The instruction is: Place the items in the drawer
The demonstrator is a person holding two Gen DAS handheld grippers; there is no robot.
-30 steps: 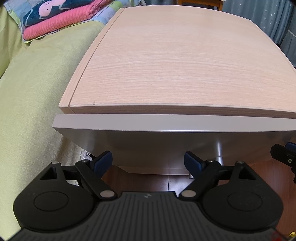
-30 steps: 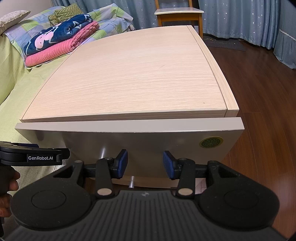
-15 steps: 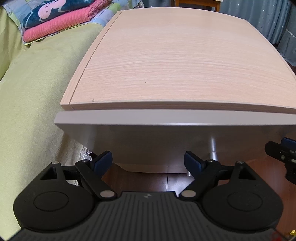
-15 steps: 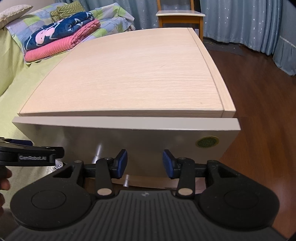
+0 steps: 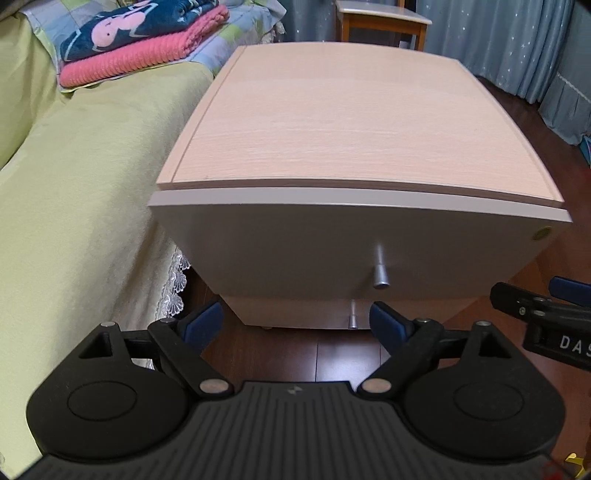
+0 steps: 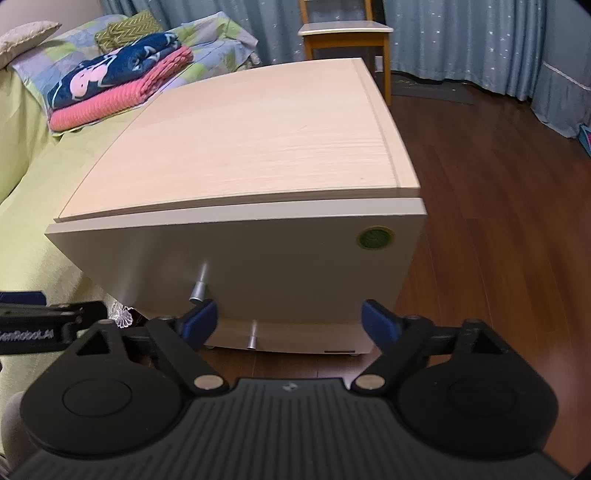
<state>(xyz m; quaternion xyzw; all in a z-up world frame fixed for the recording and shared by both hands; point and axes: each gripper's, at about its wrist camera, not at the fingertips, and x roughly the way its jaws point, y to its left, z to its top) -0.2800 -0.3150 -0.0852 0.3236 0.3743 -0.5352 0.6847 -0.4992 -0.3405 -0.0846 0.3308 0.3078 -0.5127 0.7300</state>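
Since a second ago both cameras have pulled back and up from the nightstand (image 5: 354, 122), so the whole cabinet front now fits in frame, the knobs that sat behind the fingertips are in plain sight, and the right gripper's jaws have widened from a narrow gap to a broad one. Judgement: drawers look shut, top bare, nothing held, so either the placing is done and the hands are retreating, or no item is picked up yet; cannot tell which.

Left wrist view, left to right: yellow-green bedspread (image 5: 74, 192) fills the left side, folded pink and navy blankets (image 5: 144, 40) upper left, nightstand centre. Top drawer front (image 5: 295, 251) pale grey, flush under the wood top. Upper knob (image 5: 380, 273) lies right of centre, above the right-hand fingertip and outside the jaw gap; lower knob (image 5: 353, 317) sits just inside the gap near that same fingertip. Left gripper (image 5: 297, 324) jaws wide apart, empty, well short of the drawer front. Other gripper pokes in at right edge.

Right wrist view, left to right: left gripper's body at lower left edge, blankets upper left, wooden chair (image 6: 345, 33) top centre, dark wood floor (image 6: 491, 206) on the right. Upper knob here is just above the left-hand fingertip; lower knob inside the gap, left of middle. Right gripper (image 6: 290, 320) jaws spread wide, empty, not touching anything. Round green sticker (image 6: 375, 238) sits at the drawer front's upper right corner.
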